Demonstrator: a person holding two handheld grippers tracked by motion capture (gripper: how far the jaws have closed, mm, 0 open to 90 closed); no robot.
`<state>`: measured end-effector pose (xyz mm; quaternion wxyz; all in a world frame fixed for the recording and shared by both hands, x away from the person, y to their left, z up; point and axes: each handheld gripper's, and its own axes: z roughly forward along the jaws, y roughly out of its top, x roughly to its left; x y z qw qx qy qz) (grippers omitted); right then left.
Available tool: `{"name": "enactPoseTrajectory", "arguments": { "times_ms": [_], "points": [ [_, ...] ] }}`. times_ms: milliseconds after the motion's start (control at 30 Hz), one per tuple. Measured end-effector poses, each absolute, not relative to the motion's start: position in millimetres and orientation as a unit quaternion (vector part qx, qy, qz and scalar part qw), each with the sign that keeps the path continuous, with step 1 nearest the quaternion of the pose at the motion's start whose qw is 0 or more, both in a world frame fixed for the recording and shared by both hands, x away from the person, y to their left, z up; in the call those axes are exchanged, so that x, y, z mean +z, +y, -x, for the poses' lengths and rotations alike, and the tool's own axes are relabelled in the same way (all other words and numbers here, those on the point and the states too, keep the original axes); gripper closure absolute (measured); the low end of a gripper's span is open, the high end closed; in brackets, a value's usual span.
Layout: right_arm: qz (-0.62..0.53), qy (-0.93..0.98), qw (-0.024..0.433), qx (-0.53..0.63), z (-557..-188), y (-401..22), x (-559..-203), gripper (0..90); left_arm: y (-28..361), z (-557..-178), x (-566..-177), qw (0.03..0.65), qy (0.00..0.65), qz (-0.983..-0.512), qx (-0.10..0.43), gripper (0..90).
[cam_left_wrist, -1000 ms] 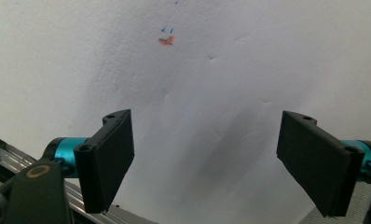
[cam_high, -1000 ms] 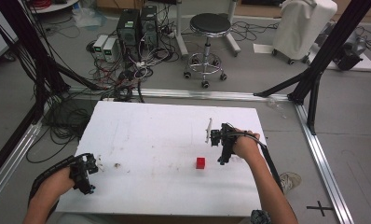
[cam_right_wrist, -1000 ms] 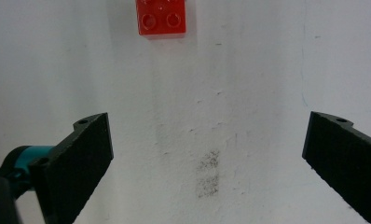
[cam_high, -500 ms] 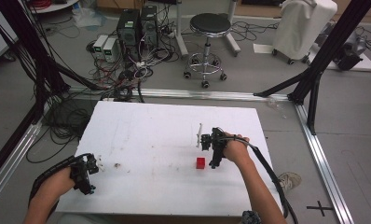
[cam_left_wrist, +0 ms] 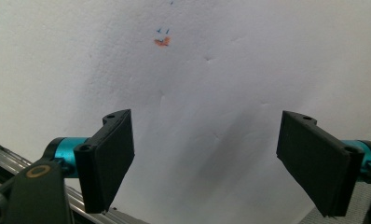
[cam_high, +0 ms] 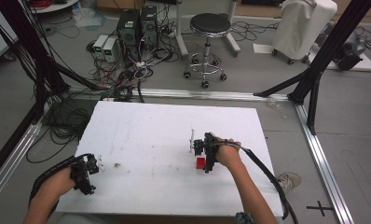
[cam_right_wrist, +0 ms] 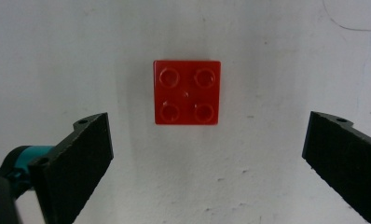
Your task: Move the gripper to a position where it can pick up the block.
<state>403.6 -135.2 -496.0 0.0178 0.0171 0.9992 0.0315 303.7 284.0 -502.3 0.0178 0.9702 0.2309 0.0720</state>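
The right gripper (cam_right_wrist: pixel 207 154) hovers wide open over the red brick (cam_right_wrist: pixel 187 92) on the white desk (cam_high: pixel 141 130), apparently approaching, needing descent to straddle it, while the left gripper (cam_left_wrist: pixel 207 163) waits open.

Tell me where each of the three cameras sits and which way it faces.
High view: above the person's side, looking forward and down on the white table; both forearms, left hand-held gripper and right hand-held gripper show.
Left gripper view: rides the left hand-held gripper, facing bare table; jaws apart.
Right gripper view: rides the right one, looking down on the red brick; jaws apart.
Shared: the brick appears in the high and right gripper views.
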Motion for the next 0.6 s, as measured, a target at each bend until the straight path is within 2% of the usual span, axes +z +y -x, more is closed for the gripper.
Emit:
{"name": "enactPoseTrajectory", "arguments": {
  "times_ms": [600],
  "points": [
    [-0.011, 1.000, 0.005, 0.015, -400, -121, -518, 0.8, 284, -304, -502, 0.018, 0.231, -0.970, 0.072, 19.3]
  ]
}}
